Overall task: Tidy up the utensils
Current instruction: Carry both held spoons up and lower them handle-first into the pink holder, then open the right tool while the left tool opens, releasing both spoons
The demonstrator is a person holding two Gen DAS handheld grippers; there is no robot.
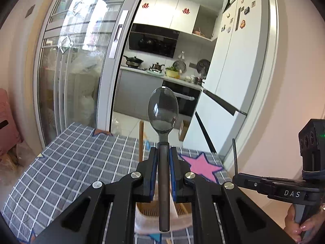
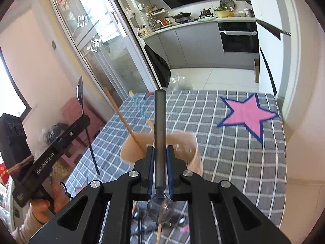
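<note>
"GenRobot.AI" on left gripper point(image 2: 82, 120), "DAS" on right gripper point(image 1: 235, 174)

White letters "DAS" stand on the black body of the right gripper point(image 1: 235, 158), seen at the right edge of the left wrist view. White lettering "GenRobot.AI" runs along the black side of the left gripper point(image 2: 84, 120), seen at the left in the right wrist view. Red characters on the glass sliding door point(image 2: 85, 20) above that gripper are too blurred to read.

A home kitchen: stove with pots point(image 1: 133, 61), range hood point(image 1: 153, 40), magnet-covered fridge point(image 1: 239, 46), built-in oven point(image 2: 238, 37)
</note>
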